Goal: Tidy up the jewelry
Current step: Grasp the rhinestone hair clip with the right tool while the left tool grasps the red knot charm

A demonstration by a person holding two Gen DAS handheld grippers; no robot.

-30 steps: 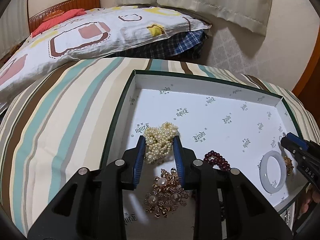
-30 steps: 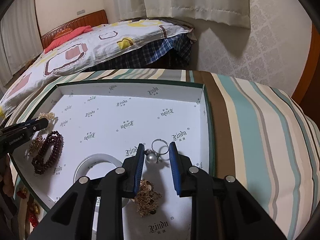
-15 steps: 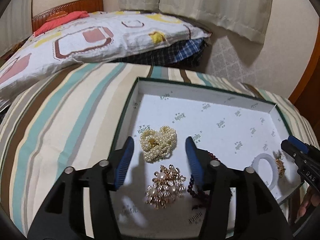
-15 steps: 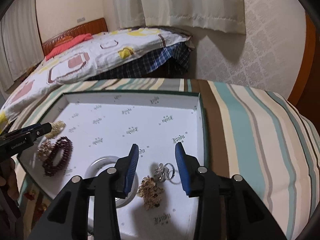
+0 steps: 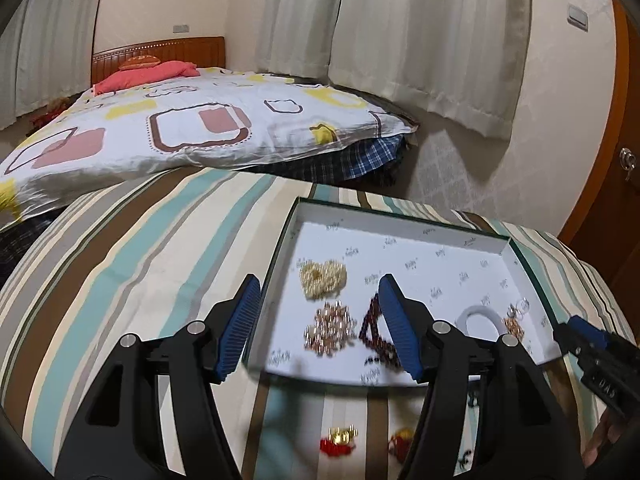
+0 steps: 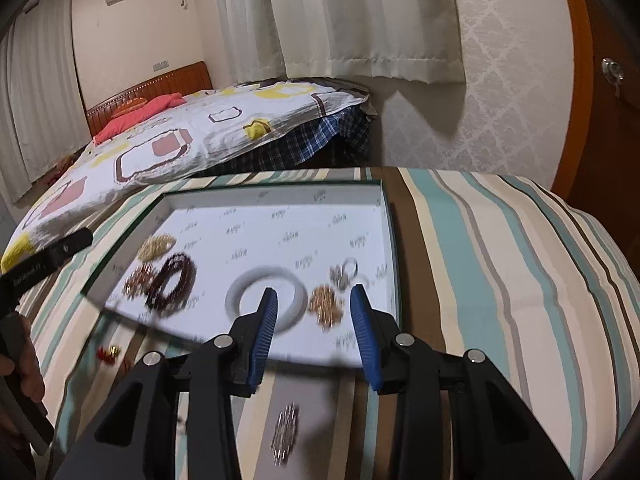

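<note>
Both grippers, left gripper and right gripper, have just opened their jaws, now empty, above the tray. Next, probably, the blurred silver piece outside.

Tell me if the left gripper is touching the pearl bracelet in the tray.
Apart. The left wrist view shows the left gripper open, with the pearl bracelet lying free on the tray beyond its fingertips.

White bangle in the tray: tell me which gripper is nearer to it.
Right. The right gripper hovers open just in front of the white bangle, one finger overlapping its ring. The left gripper sits toward the tray's other end, before the pearl bracelet.
</note>
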